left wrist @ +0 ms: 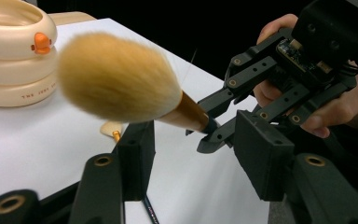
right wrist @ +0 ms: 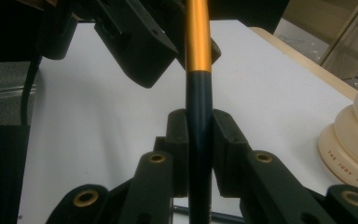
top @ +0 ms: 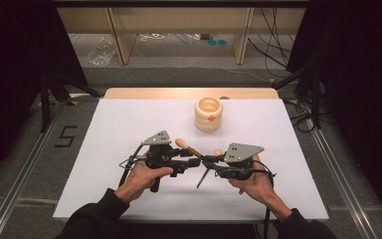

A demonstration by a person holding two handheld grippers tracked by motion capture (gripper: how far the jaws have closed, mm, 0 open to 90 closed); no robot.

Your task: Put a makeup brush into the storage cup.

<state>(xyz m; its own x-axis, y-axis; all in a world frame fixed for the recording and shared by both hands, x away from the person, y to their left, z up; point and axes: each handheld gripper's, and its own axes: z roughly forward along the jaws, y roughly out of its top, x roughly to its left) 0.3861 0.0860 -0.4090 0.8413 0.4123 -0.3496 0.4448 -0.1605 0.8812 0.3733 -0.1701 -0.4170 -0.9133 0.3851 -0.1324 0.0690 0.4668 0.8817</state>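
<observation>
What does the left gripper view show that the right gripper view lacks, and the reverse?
The left gripper view alone gives the brush its fluffy tan head, the orange duck mark on the cream holder, and a hand on the right gripper.

The right gripper view alone gives the dark handle clamped between the right gripper's own jaws.

Both share the gold ferrule, the holder and the white table.

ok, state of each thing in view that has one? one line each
makeup brush: off the table, handle clamped in the right tongs
right tongs: shut on the brush handle
left tongs: open, jaws either side of the brush, not touching it
cream holder: upright on the table, appears empty
</observation>
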